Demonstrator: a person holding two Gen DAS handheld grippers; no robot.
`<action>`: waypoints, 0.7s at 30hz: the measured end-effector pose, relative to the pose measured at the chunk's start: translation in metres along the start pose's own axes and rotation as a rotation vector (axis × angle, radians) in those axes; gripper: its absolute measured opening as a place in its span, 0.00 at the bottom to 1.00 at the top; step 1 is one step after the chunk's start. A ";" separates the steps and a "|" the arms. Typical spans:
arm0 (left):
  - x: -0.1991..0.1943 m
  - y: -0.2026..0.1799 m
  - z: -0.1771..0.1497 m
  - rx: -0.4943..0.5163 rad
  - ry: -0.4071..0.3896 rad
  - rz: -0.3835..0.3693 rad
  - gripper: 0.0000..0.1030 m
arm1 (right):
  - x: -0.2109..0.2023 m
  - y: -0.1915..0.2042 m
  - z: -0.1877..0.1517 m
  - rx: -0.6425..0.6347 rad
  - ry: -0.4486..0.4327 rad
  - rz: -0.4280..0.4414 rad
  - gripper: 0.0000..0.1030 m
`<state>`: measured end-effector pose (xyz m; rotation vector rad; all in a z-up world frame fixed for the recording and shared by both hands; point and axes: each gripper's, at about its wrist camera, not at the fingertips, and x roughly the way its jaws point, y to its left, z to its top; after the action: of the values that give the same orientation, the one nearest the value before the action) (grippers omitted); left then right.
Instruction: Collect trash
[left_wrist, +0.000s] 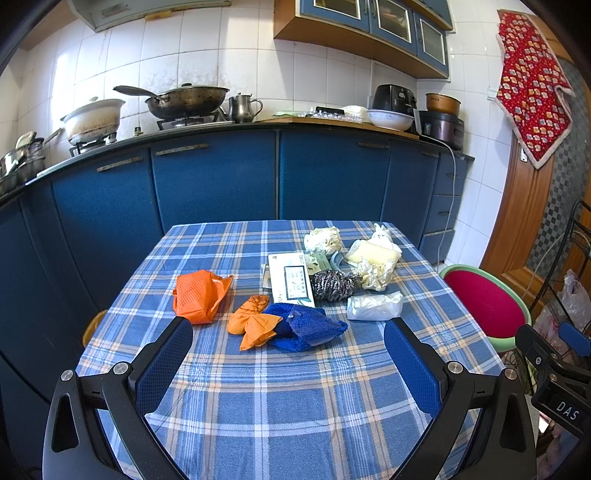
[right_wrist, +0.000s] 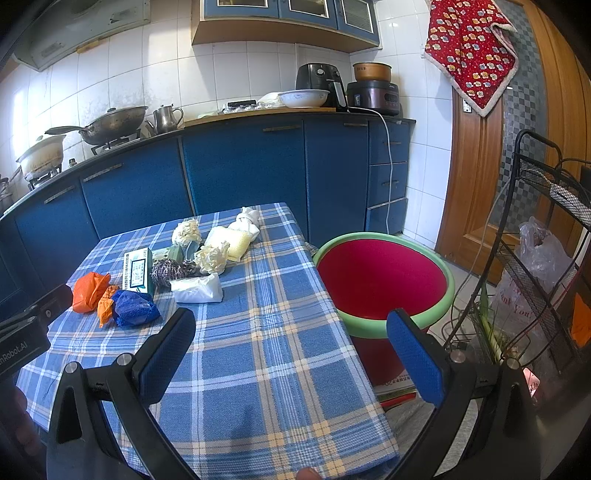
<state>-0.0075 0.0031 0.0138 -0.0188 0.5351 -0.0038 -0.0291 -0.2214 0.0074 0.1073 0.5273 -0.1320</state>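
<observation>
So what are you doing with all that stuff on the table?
Someone is about to tidy up. Both the left gripper and right gripper hover open and hold nothing. Crumpled orange plastic bags, a blue mesh bag and a steel wool scrubber lie on the blue checked tablecloth. The red bucket with green rim waits beside it.

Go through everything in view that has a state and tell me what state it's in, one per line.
Left gripper: open, empty, above the table.
Right gripper: open, empty.
Red bucket: upright, nothing visible inside it.
Orange bag: crumpled, on the tablecloth.
Blue mesh bag: crumpled, touching the orange scrap.
White box: lying flat.
Steel scourer: on the tablecloth, beside the box.
</observation>
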 end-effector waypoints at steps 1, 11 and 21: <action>-0.001 0.000 0.001 0.000 0.000 0.000 1.00 | 0.000 0.000 0.000 0.000 0.000 0.000 0.99; -0.002 -0.001 0.000 0.000 0.001 0.000 1.00 | 0.001 -0.001 -0.001 0.002 0.002 0.000 0.99; -0.005 -0.002 0.001 0.000 0.006 0.000 1.00 | 0.005 -0.006 -0.006 0.010 0.009 -0.003 0.99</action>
<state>-0.0112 0.0012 0.0170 -0.0184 0.5414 -0.0037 -0.0289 -0.2270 -0.0002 0.1165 0.5363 -0.1375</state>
